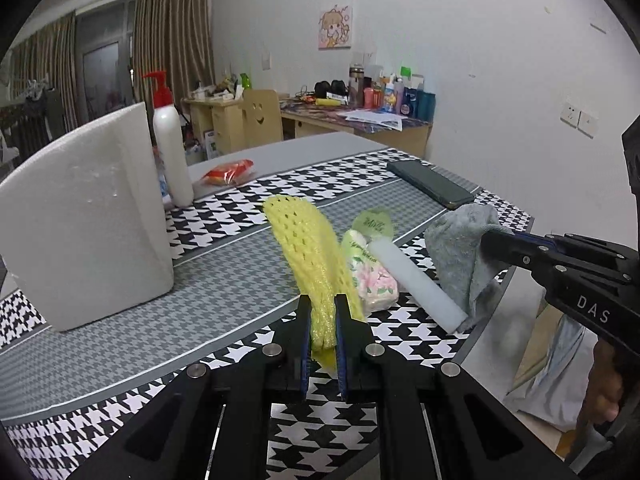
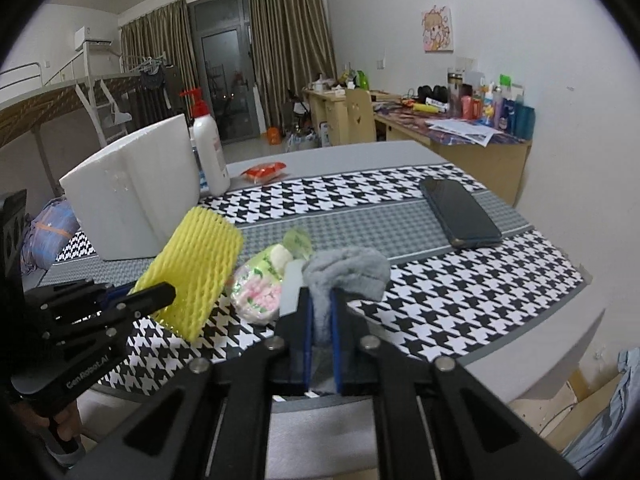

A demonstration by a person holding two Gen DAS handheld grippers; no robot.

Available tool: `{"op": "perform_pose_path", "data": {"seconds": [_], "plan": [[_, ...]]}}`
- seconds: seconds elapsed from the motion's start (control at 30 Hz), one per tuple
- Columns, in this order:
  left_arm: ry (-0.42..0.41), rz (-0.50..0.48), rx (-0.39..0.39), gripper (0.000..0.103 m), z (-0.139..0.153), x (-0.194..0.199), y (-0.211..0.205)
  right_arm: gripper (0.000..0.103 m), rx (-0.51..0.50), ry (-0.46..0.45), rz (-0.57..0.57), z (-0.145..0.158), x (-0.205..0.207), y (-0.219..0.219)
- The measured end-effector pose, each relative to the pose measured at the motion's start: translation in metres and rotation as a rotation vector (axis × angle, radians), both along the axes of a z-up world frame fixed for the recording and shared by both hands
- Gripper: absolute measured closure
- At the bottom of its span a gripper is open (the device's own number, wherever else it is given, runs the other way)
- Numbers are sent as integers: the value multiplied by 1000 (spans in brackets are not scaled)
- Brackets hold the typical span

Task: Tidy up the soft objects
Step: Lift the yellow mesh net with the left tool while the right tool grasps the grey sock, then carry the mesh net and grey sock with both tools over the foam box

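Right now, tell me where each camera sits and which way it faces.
Left wrist: rides the left claw, looking down across the table; the claw pinches the yellow foam net, with the right claw at right.
Right wrist: rides the right claw, shut on the grey cloth; the left claw at left.
Both show the white foam box and phone.

Left gripper (image 1: 323, 322) and right gripper (image 2: 321, 312), both angled downward, fingers (image 1: 305, 332) closed to a narrow gap.
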State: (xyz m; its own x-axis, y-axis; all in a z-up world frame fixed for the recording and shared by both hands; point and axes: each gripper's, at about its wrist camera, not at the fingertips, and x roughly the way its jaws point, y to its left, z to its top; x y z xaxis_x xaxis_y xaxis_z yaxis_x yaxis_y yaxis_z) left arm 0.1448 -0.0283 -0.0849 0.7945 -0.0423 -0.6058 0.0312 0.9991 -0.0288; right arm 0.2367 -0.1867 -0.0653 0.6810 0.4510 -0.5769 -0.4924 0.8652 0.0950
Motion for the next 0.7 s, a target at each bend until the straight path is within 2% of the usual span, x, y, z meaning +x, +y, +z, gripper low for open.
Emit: {"op": "perform_pose_path", "data": {"seconds": [0.7], "plan": [[-71,13,14,92,20,-26,3,92,42,-61,-1,18,-20,-3]]}}
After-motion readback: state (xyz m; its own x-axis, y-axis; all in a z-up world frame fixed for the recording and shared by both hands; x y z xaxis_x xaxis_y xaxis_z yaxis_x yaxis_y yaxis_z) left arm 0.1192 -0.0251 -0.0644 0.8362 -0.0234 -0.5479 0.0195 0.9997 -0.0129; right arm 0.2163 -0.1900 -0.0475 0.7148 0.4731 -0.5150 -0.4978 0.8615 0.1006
